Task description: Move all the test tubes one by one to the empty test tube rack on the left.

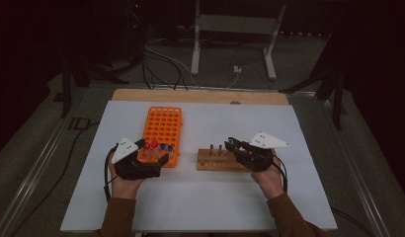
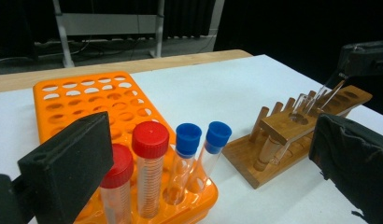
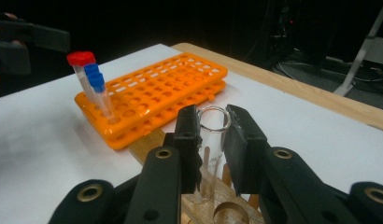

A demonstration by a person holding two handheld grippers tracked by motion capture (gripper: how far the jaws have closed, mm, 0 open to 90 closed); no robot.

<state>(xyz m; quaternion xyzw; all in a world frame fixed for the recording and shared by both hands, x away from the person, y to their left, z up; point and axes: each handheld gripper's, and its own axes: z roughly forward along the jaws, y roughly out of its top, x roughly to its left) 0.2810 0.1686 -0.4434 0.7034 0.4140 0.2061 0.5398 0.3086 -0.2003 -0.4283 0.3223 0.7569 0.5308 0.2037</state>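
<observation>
An orange tube rack [image 1: 162,123] lies left of centre on the white table. At its near end stand two red-capped tubes [image 2: 150,163] and two blue-capped tubes [image 2: 199,144]. My left gripper [image 1: 152,151] is open, its jaws wide on either side of those tubes and that end of the rack [image 2: 87,102]. To the right lies a wooden rack [image 1: 215,162] with pegs. My right gripper [image 3: 212,140] is shut on a clear glass test tube [image 3: 213,122] just under its rim. The tube [image 2: 315,100] leans, its lower end in a hole of the wooden rack [image 2: 283,128].
The white board [image 1: 200,197] lies on a wooden table whose far edge [image 1: 200,96] shows behind it. Cables and a metal stand [image 1: 235,29] are on the dark floor beyond. Metal rails run along both sides of the table.
</observation>
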